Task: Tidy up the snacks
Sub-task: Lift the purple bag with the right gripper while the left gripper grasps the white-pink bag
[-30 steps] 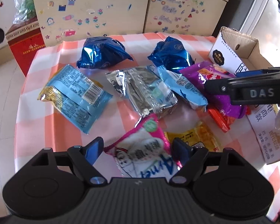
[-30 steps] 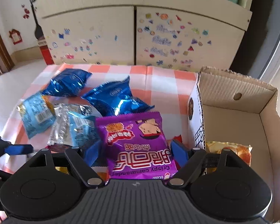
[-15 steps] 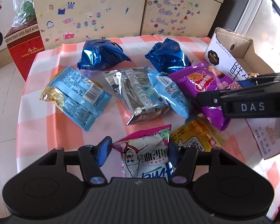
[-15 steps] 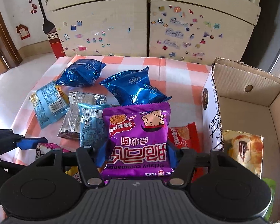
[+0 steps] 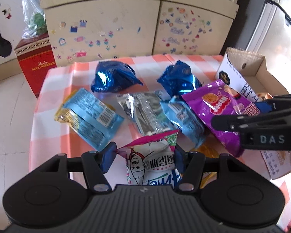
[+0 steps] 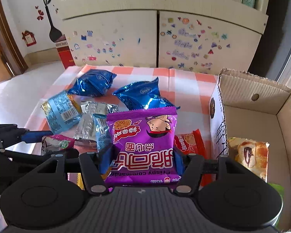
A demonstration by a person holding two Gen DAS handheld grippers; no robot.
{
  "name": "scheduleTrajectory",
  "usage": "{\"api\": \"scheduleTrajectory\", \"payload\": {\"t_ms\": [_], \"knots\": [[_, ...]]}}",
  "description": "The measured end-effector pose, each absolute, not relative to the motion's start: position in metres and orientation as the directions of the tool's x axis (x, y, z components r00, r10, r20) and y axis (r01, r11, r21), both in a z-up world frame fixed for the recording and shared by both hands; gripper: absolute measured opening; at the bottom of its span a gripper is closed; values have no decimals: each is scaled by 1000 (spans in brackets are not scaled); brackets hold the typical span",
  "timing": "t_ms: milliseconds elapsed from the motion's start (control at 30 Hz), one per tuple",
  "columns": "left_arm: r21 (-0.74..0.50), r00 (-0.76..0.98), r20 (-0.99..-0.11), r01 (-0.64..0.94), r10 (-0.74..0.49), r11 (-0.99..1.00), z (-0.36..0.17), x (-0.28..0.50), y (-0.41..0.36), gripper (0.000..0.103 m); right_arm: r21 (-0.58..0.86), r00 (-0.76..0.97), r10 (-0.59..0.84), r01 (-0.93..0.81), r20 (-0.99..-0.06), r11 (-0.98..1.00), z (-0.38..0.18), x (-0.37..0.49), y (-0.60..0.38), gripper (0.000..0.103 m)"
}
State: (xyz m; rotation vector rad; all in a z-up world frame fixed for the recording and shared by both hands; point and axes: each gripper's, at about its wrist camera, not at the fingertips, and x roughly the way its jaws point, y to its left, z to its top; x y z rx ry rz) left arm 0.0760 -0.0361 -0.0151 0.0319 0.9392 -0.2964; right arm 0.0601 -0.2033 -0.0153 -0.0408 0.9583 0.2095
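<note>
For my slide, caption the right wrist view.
Right tongs grip purple noodle-snack packet beside open cardboard box.

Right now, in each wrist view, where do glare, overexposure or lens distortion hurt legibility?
Left wrist view: the window at upper right is blown out, glare spots sit on the crinkled silver foil packet and the dark blue foil bag, and the cabinet edges bow.

Right wrist view: evenly lit, the purple noodle snack packet sharp and readable, only small highlights on the blue foil bag, fisheye curving the open cardboard box.

Both wrist views look steeply down, close, sharing the checked table point(image 5: 54, 89)
</note>
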Motion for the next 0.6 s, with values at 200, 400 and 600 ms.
{"api": "scheduleTrajectory", "payload": {"t_ms": [200, 400, 600], "knots": [[-94, 579, -783, 250, -227, 964, -7, 77, -36, 60, 67, 578, 170, -195, -798, 978, -7, 56, -205, 68], [-80, 602, -768, 245, -216, 966, 0, 78, -38, 60, 72, 591, 178, -198, -787, 977, -1, 53, -206, 68], [-77, 621, -753, 246, -218, 966, 7, 77, -43, 60, 78, 606, 180, -191, -775, 978, 5, 50, -210, 68]]}}
